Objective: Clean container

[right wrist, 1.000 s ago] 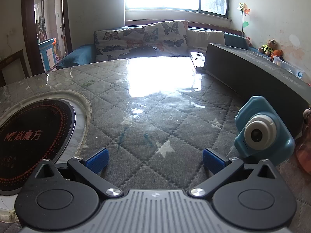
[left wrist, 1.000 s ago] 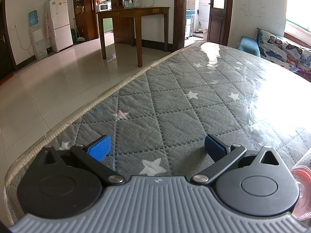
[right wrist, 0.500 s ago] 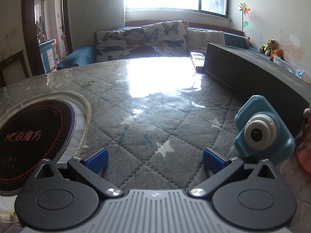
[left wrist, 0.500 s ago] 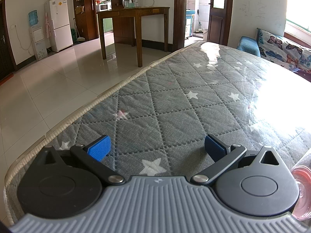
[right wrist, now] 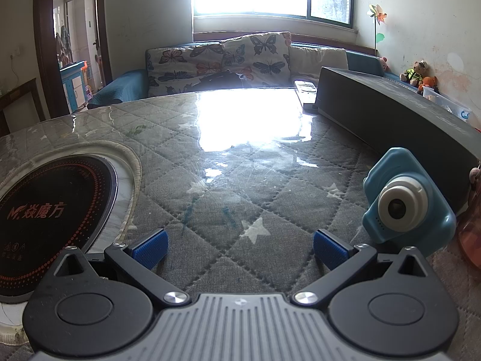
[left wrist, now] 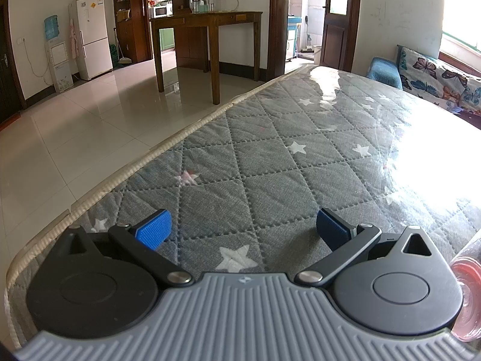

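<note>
Container [left wrist: 467, 293], the pinkish see-through one, only peeks in at the far right edge of the left view, just beside the left gripper [left wrist: 243, 227]. That gripper's spread wide with nothing in it, right gripper [right wrist: 240, 245] same, both low over the quilted counter [right wrist: 240, 180]. Blue toy camera [right wrist: 405, 207] sits near the right one's right finger.

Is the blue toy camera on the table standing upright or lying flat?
Upright. In the right wrist view the blue toy camera stands on the quilted table cover, its round white lens facing sideways toward the viewer.
</note>
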The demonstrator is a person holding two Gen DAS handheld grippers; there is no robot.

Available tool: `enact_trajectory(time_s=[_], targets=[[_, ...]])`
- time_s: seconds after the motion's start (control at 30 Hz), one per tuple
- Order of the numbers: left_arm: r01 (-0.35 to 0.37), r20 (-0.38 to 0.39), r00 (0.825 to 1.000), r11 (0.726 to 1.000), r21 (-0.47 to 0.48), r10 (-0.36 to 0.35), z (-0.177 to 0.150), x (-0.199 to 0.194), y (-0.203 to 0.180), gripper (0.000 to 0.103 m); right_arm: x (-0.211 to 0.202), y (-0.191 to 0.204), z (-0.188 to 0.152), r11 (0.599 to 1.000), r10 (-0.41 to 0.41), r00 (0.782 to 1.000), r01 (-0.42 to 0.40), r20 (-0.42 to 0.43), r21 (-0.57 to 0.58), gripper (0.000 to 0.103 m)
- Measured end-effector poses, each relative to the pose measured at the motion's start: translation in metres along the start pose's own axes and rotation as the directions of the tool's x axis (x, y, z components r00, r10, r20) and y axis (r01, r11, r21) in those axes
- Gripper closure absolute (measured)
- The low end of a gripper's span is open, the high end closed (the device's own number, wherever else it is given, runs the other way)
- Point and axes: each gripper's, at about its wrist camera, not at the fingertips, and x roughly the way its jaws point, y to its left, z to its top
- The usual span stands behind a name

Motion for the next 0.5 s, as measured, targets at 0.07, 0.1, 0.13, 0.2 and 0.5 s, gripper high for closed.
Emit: enact_trajectory(time_s=[0.07, 0.1, 0.13, 0.2, 0.5], targets=[[0.000, 0.000, 1.000, 1.000, 0.001, 0.000, -0.0003, -0.0005, -0.0003, 0.000, 0.0003, 0.0002, 0.0002, 1.000, 0.000, 1.000, 0.000, 0.000, 0.000, 0.000], [0.000, 0.000, 1.000, 1.000, 0.001, 0.000, -0.0002, -0.0005, -0.0001, 0.000, 0.0004, 0.0003, 0.0003, 1.000, 0.000, 1.000, 0.000, 0.000, 0.000, 0.000], [-0.001, 0.000, 1.000, 1.000, 0.001, 0.001, 0.0001, -0.0004, -0.0001, 0.000, 0.0006, 0.0004, 0.0004, 1.000, 0.000, 1.000, 0.000, 0.000, 0.000, 0.000], [-0.001, 0.000, 1.000, 1.000, 0.002, 0.001, -0.0003, -0.0009, -0.0006, 0.000, 0.0009, 0.0006, 0.0006, 1.000, 0.000, 1.000, 0.000, 0.000, 0.000, 0.000], [-0.001, 0.000, 1.000, 1.000, 0.002, 0.001, -0.0007, -0.0008, -0.0004, 0.000, -0.0014, -0.0012, -0.0001, 1.000, 0.000, 1.000, 0.000, 0.000, 0.001, 0.000]])
